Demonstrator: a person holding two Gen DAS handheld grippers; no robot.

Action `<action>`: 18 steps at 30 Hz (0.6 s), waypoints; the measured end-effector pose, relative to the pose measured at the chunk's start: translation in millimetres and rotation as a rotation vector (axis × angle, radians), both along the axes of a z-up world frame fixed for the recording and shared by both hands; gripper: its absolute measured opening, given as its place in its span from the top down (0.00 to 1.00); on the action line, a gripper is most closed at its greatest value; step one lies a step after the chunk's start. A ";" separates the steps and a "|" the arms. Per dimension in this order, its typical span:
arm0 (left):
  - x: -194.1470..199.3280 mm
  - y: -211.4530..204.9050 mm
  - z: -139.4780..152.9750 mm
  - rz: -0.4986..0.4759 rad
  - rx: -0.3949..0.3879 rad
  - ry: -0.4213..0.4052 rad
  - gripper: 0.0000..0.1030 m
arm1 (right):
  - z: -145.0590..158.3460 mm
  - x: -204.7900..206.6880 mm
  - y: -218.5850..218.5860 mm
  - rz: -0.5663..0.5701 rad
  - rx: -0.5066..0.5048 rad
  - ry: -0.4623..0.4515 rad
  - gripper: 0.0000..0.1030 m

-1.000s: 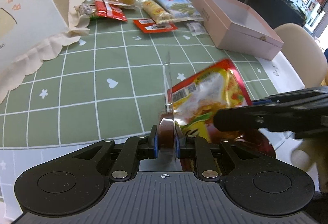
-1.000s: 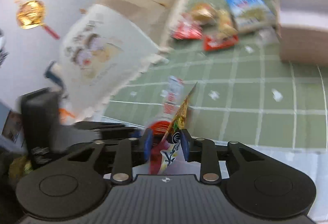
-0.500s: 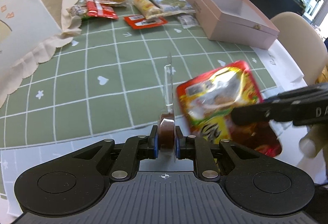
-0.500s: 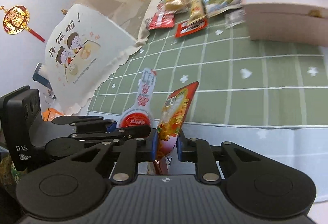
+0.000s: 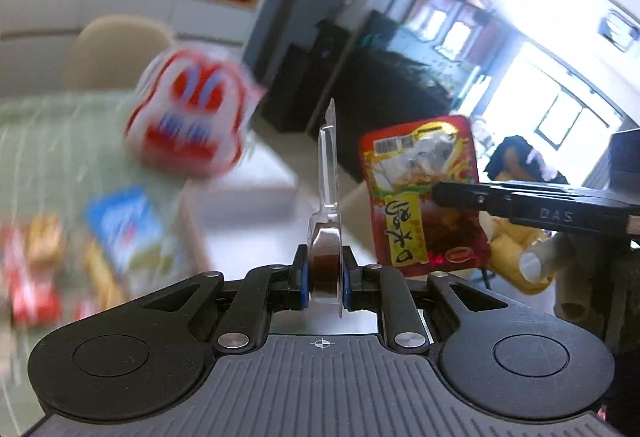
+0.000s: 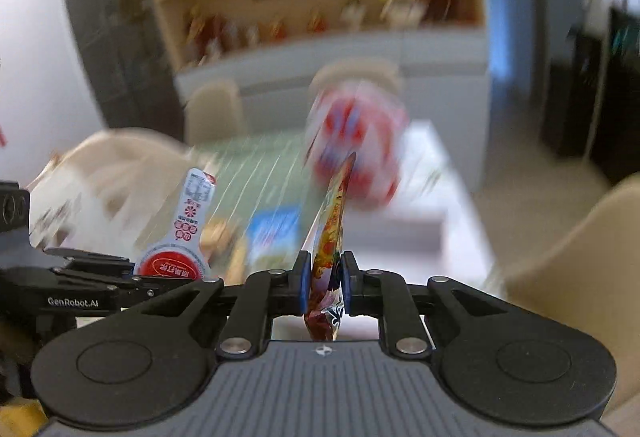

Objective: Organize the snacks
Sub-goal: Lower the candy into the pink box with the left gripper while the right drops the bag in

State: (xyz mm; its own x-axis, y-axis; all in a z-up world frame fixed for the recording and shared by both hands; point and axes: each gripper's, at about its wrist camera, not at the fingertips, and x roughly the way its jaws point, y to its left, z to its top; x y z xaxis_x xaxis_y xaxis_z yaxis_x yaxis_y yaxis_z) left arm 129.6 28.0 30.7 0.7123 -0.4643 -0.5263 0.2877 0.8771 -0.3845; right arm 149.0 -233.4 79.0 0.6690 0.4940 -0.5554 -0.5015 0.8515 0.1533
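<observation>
Because both held snacks are thin and light, they should flop and slip unless pinched near a sealed edge. At centre frame of the left wrist view, the left gripper (image 5: 323,279) is clamped on the round base of a clear plastic blister pack with a brown jelly cup (image 5: 326,233), held edge-on and upright. The right gripper (image 6: 325,283) is closed on the lower end of a glossy red and yellow foil snack pouch (image 5: 424,193), likewise upright. Both are raised, level, side by side, above the blurred green checked bench (image 5: 48,141) at left.
</observation>
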 end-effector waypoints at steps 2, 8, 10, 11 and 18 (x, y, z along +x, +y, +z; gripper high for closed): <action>38.0 -7.3 5.9 0.004 0.017 0.016 0.82 | 19.3 21.7 1.7 -0.042 -0.015 -0.034 0.85; 123.5 -18.4 -73.2 0.040 -0.052 0.198 0.82 | 8.0 68.7 17.2 -0.141 -0.034 0.007 0.85; 151.6 -21.5 -120.0 0.027 -0.052 0.298 0.82 | -11.2 78.7 20.8 -0.160 -0.032 0.055 0.85; 157.6 -21.7 -132.6 0.029 -0.050 0.310 0.81 | -22.3 83.8 22.9 -0.171 -0.036 0.082 0.85; 130.5 9.4 -133.5 0.082 -0.118 0.231 0.81 | -91.6 113.3 23.3 -0.212 -0.039 0.251 0.85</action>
State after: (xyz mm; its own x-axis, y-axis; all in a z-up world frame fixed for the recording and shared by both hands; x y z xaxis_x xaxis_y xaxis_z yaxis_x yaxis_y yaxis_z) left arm 260.1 37.4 -102.8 0.6174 -0.4778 -0.6249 0.1107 0.8392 -0.5324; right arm 262.3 -210.1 -12.5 0.5944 0.3335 -0.7317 -0.2629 0.9405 0.2151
